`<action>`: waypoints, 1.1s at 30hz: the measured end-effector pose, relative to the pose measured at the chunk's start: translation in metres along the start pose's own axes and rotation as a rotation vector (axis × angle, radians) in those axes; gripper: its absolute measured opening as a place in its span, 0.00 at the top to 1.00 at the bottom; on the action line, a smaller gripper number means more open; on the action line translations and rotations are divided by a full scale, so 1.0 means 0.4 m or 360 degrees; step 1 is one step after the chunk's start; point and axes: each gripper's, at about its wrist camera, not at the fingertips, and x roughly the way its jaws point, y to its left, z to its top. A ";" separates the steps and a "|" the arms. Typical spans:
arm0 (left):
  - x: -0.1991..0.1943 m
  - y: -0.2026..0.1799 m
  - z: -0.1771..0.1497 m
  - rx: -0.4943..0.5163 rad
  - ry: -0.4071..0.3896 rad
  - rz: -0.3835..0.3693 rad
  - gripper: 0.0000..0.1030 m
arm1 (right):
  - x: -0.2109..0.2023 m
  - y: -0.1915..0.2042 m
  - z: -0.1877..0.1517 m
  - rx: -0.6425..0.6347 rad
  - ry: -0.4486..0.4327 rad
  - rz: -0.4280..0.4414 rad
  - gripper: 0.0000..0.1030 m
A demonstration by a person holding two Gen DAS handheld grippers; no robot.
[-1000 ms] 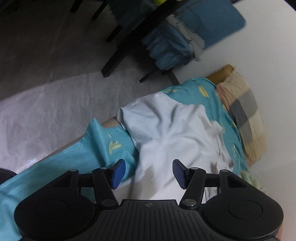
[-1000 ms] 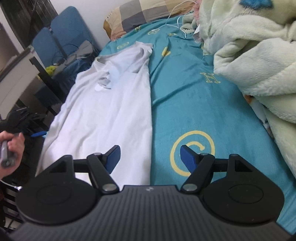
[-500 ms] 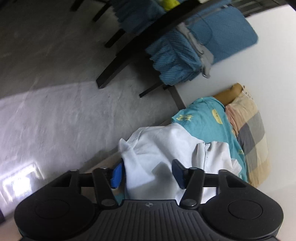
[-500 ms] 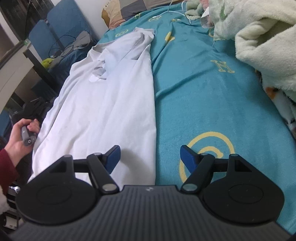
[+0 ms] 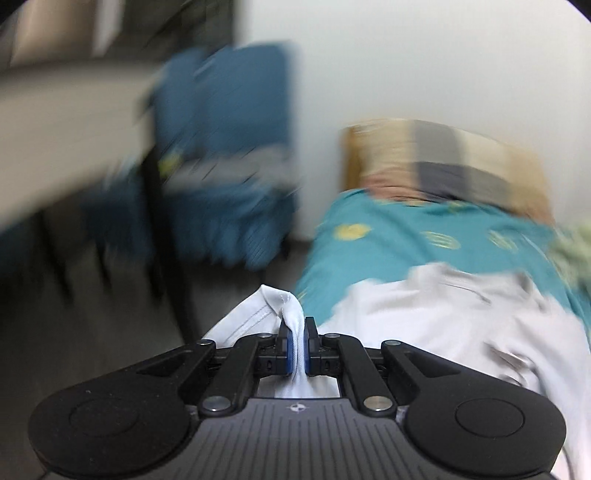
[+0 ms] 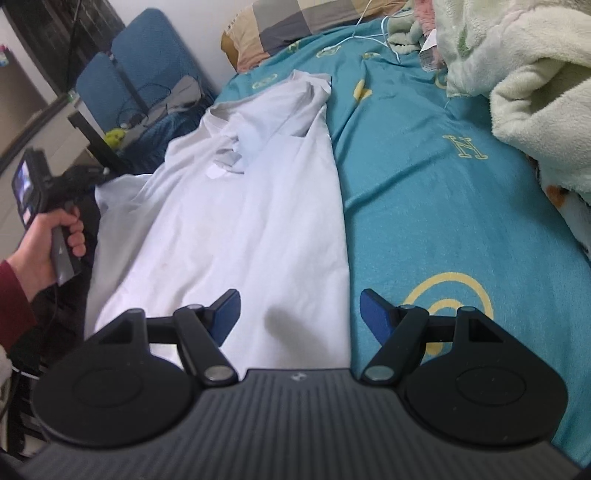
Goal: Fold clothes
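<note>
A white shirt (image 6: 251,206) lies lengthwise on the left half of a teal bed sheet (image 6: 424,177), its left edge hanging over the bed's side. My left gripper (image 5: 297,343) is shut on a bunched edge of the white shirt (image 5: 443,325), which pokes up between the blue pads. The left wrist view is blurred. In the right wrist view the left gripper (image 6: 70,181) is held by a hand at the bed's left side. My right gripper (image 6: 299,314) is open and empty, just above the shirt's near end.
A cream fleece blanket (image 6: 524,74) is heaped on the bed's right side. A checked pillow (image 6: 295,22) lies at the head of the bed. A blue chair (image 6: 147,81) with clutter and a dark desk (image 6: 85,129) stand left of the bed.
My left gripper has closed on the shirt's edge and swung up to face along the bed. My right gripper stays open and has shifted slightly over the shirt's near end.
</note>
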 end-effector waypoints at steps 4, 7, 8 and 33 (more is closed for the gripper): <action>-0.051 -0.209 0.024 0.0379 -0.0063 -0.0124 0.95 | -0.017 -0.020 0.007 0.0059 -0.0040 0.0005 0.29; -0.063 -0.337 -0.010 0.0474 -0.0053 -0.0229 0.94 | -0.023 -0.044 0.011 0.0114 -0.0065 0.0008 0.29; -0.063 -0.371 -0.028 0.0478 -0.0040 -0.0253 0.94 | -0.023 -0.051 0.011 0.0128 -0.0067 0.0007 0.29; -0.804 -0.234 -0.172 -0.0082 0.0173 -0.0517 0.55 | -0.106 0.062 -0.009 -0.0333 -0.0353 0.0160 0.30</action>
